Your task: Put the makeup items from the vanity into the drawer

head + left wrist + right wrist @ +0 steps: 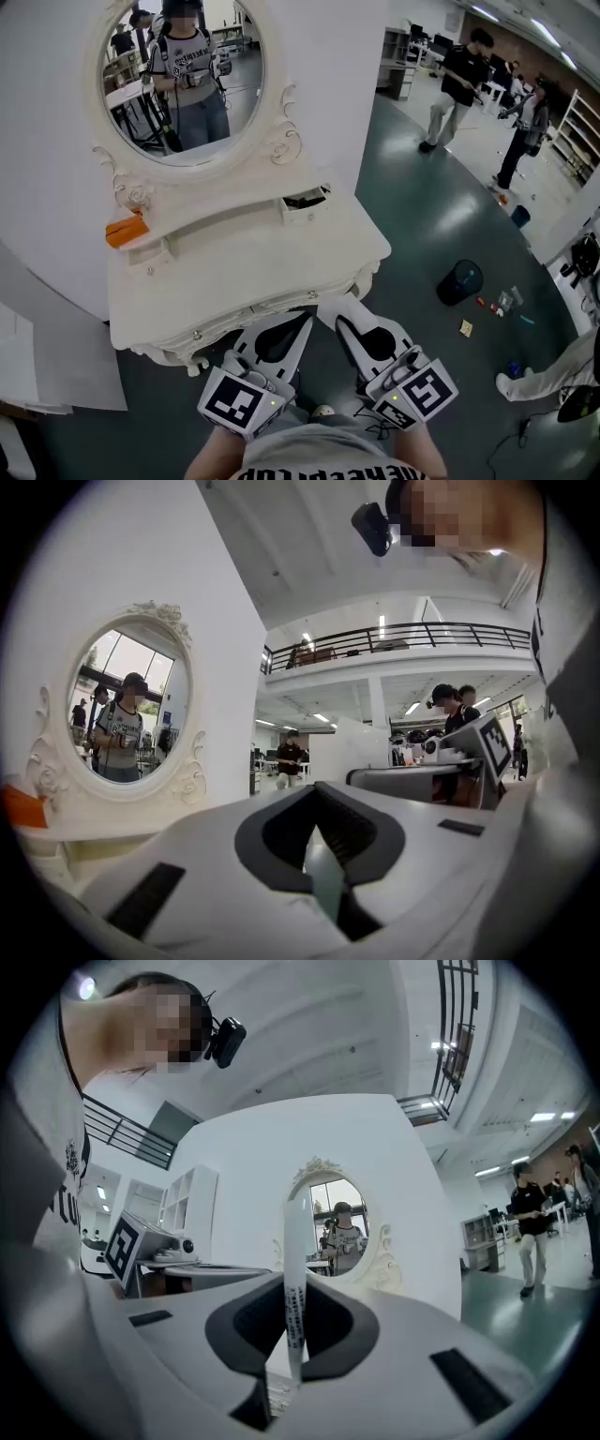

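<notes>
The white vanity (281,253) stands in front of me with an oval mirror (183,80). An orange makeup item (125,230) lies on its raised shelf at the left. A small upper drawer (305,200) at the right stands open with something dark inside. Both grippers hover at the vanity's front edge. My left gripper (302,326) (323,855) is shut on a thin pale green flat item (326,878). My right gripper (330,317) (292,1321) is shut on a slim white tube (294,1260) with dark print, held upright.
A dark round bin (459,281) and small scattered things (497,305) lie on the green floor to the right. Two people (459,84) stand at the far right. A pale board (56,356) leans at the vanity's left.
</notes>
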The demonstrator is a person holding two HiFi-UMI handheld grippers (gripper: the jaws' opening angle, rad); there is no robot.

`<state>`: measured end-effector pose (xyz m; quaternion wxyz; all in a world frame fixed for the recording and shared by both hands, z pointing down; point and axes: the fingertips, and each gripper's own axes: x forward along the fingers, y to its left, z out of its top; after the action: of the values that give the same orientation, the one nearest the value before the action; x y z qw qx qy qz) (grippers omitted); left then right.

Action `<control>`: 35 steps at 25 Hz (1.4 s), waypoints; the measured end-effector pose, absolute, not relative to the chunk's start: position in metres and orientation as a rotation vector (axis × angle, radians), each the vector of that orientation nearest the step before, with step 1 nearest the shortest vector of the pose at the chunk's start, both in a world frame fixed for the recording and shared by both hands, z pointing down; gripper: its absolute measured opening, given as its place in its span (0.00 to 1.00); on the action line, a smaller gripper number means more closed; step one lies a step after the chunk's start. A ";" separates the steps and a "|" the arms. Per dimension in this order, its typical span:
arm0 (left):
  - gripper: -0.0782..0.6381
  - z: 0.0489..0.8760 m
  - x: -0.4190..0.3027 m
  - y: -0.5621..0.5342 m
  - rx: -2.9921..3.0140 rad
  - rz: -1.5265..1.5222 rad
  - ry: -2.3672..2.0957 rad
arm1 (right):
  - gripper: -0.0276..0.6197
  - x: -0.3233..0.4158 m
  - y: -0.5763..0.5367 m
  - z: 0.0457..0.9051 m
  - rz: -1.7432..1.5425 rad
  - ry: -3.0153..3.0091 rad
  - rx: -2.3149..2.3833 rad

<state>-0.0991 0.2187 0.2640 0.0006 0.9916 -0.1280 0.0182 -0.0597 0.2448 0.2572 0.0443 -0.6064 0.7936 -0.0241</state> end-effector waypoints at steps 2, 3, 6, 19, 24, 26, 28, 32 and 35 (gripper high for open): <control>0.14 0.264 -0.101 0.214 3.095 0.070 -0.399 | 0.09 -0.061 0.240 0.257 -0.073 2.424 -1.856; 0.14 0.264 -0.102 0.212 3.080 0.083 -0.395 | 0.09 -0.062 0.237 0.257 -0.072 2.424 -1.858; 0.14 0.264 -0.105 0.205 3.086 0.072 -0.391 | 0.09 -0.066 0.230 0.256 -0.068 2.426 -1.867; 0.14 0.273 -0.123 0.157 3.088 0.058 -0.321 | 0.09 -0.085 0.184 0.264 -0.033 2.398 -1.981; 0.14 0.280 -0.127 0.142 3.068 0.090 -0.265 | 0.09 -0.089 0.175 0.265 -0.030 2.361 -2.017; 0.14 0.280 -0.125 0.139 3.070 0.077 -0.245 | 0.09 -0.089 0.174 0.268 -0.044 2.355 -2.038; 0.14 0.280 -0.123 0.136 3.081 0.060 -0.231 | 0.09 -0.087 0.172 0.268 -0.046 2.343 -2.053; 0.14 0.279 -0.115 0.129 3.082 0.052 -0.216 | 0.09 -0.078 0.165 0.267 -0.032 2.336 -2.071; 0.14 0.279 -0.108 0.123 3.060 0.066 -0.223 | 0.09 -0.071 0.158 0.265 -0.024 2.345 -2.071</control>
<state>-0.1082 0.1235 0.2785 0.0365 0.9965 -0.0727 0.0213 -0.0709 0.1581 0.2653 0.0063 -0.6618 0.7496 -0.0077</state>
